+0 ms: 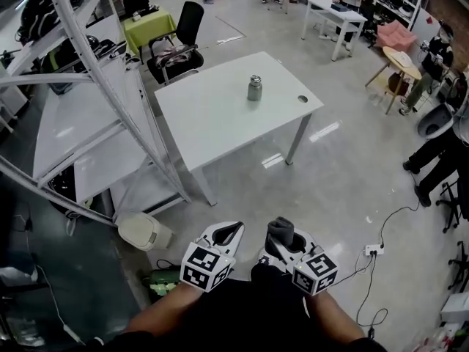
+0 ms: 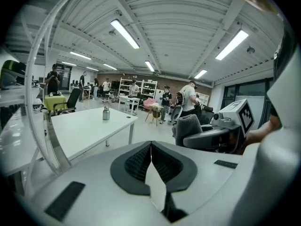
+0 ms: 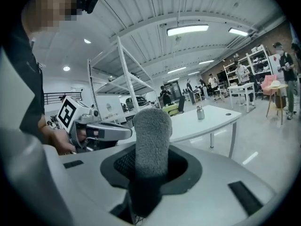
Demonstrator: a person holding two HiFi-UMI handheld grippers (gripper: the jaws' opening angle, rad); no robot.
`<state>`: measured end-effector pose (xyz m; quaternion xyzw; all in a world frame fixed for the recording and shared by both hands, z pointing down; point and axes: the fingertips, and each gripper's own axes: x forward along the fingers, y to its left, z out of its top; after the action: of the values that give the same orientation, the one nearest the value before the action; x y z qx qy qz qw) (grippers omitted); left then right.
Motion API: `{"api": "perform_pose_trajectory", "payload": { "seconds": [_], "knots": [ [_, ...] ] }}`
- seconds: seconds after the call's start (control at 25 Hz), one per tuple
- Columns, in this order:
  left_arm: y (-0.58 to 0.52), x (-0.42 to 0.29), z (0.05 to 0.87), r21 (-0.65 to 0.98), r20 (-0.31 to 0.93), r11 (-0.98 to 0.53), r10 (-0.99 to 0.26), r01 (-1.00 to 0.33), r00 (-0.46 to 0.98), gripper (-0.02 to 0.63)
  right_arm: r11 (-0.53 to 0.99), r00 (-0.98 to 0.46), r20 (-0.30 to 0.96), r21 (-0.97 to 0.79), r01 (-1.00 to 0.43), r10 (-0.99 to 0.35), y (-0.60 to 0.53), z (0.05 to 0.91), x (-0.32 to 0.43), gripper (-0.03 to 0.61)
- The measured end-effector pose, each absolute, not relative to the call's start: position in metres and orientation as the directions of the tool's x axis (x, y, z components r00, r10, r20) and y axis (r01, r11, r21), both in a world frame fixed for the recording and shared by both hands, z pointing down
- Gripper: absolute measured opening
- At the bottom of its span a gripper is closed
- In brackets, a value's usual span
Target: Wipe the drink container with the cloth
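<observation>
A small metal drink container stands upright on the white table, well ahead of both grippers; it shows small and far off in the left gripper view and the right gripper view. A grey cloth sticks up from my right gripper, whose jaws are shut on it. My left gripper is held beside it, shut, its ribbed pads meeting at the tip with nothing between them. From the left gripper view the cloth shows off to the right.
A white metal rack with shelves runs along the left. A black office chair stands behind the table. A pale bin sits on the floor near my left. Cables and a power strip lie at right, where people stand.
</observation>
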<state>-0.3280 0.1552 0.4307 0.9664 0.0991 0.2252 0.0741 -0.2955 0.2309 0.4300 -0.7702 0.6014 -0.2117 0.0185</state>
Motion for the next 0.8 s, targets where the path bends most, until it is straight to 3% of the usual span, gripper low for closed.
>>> {"api": "perform_pose_trajectory", "payload": {
  "seconds": [0.8],
  "knots": [
    [0.156,-0.160,0.408,0.131,0.422,-0.983,0.173,0.129,0.890,0.017,-0.224,0.154,0.269,-0.253,-0.941,-0.951,0.232,0.406,-0.117,0.118]
  ]
}}
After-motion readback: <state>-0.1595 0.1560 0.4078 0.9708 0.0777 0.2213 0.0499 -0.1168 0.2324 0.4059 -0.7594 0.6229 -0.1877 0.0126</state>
